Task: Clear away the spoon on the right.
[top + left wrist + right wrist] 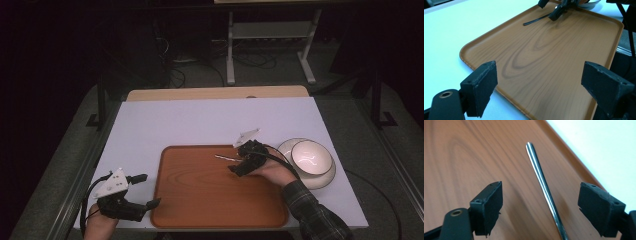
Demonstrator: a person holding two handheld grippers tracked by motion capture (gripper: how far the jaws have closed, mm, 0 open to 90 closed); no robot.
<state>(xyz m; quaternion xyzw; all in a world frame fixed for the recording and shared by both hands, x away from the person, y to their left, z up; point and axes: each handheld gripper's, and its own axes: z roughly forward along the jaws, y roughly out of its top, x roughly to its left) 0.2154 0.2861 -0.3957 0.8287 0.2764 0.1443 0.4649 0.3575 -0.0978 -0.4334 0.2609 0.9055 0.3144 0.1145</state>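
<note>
Right gripper view: our right tongs (541,215) stood spread around the utensil (541,180), lying released on the tray (461,157), centre frame. Left tongs (539,87) spread, empty. Next: withdraw upward.

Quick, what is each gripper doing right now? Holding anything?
Left gripper: open, holding nothing, beside the tray.
Right gripper: open, the metal utensil handle lies loose between its jaws.
</note>
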